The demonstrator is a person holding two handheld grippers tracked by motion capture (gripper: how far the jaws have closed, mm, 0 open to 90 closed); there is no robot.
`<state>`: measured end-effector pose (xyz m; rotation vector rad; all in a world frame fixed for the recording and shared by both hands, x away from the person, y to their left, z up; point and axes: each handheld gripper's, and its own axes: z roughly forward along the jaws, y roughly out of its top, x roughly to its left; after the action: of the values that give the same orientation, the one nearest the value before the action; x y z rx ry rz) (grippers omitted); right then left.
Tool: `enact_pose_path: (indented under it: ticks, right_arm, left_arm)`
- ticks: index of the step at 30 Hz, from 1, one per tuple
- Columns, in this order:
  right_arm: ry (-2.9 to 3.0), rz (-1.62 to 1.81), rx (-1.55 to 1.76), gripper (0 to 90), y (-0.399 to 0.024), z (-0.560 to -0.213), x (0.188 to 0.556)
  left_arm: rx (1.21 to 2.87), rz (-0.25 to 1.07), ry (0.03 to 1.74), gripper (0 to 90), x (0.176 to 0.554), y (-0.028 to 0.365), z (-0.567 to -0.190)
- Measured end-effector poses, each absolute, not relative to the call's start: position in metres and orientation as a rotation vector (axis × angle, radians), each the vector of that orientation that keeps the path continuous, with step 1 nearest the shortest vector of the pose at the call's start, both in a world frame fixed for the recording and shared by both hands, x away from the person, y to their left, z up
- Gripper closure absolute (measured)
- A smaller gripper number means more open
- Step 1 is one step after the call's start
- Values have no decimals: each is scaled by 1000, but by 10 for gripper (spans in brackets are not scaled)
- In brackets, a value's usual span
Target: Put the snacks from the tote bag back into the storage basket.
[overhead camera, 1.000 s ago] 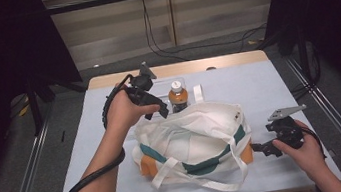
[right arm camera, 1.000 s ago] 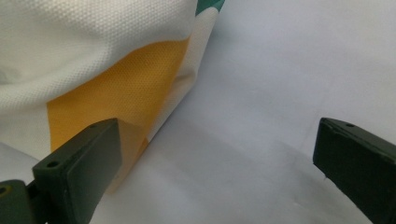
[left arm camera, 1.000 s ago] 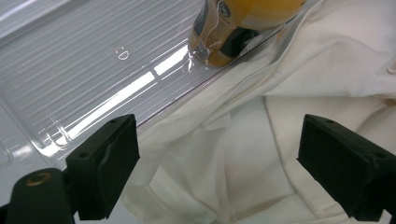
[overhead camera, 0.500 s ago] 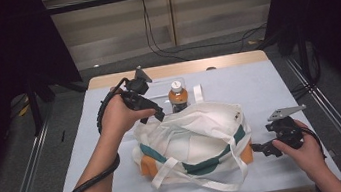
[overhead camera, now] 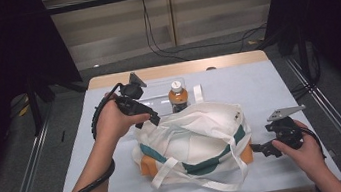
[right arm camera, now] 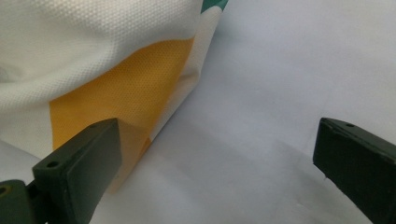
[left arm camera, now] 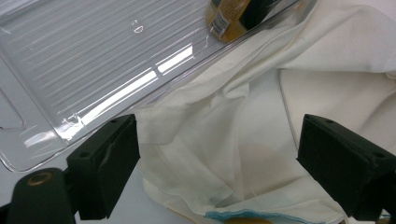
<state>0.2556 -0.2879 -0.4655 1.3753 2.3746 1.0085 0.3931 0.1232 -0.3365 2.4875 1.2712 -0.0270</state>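
Bag: I am looking at the white cloth bag (overhead camera: 192, 141) with teal and orange panels, lying slumped mid-bench between my two grippers, its straps trailing toward me.
Bag mouth: the rumpled white rim (left arm camera: 224, 140) is lying directly between and just beyond my left gripper's jaws, not yet pinched.
Left gripper: I am holding the left gripper (overhead camera: 154, 121) at the bag's far-left upper edge; its jaws are standing apart with loose fabric between them, and nothing is clamped.
Right gripper: I am resting the right gripper (overhead camera: 255, 148) low on the bench, just beside the bag's near-right corner; its jaws are spread wide, one jaw close by the orange panel (right arm camera: 126, 88), the other over bare bench.
Bottle: an orange-capped bottle (overhead camera: 177, 95) is standing upright just beyond the left gripper, inside the clear tray (left arm camera: 93, 60) behind the bag.
Bench: the pale covered bench (overhead camera: 268, 87) is carrying everything.
Step in hand: I judge I am lining up on the bag's opening, getting ready to take hold of the rim.
Next move: it calls for easing the left gripper down onto one layer of the rim and closing, while the right gripper is steadying the corner; grabbing both layers would keep the mouth shut.
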Motion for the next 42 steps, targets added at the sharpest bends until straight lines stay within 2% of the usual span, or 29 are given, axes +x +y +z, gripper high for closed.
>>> enact_pose_path:
  ticks: [42]
  right_arm:
    - [2377,1008,1376,8,-288,-465,253]
  left_arm:
    - [2427,-19,1308,125,375,157,-361]
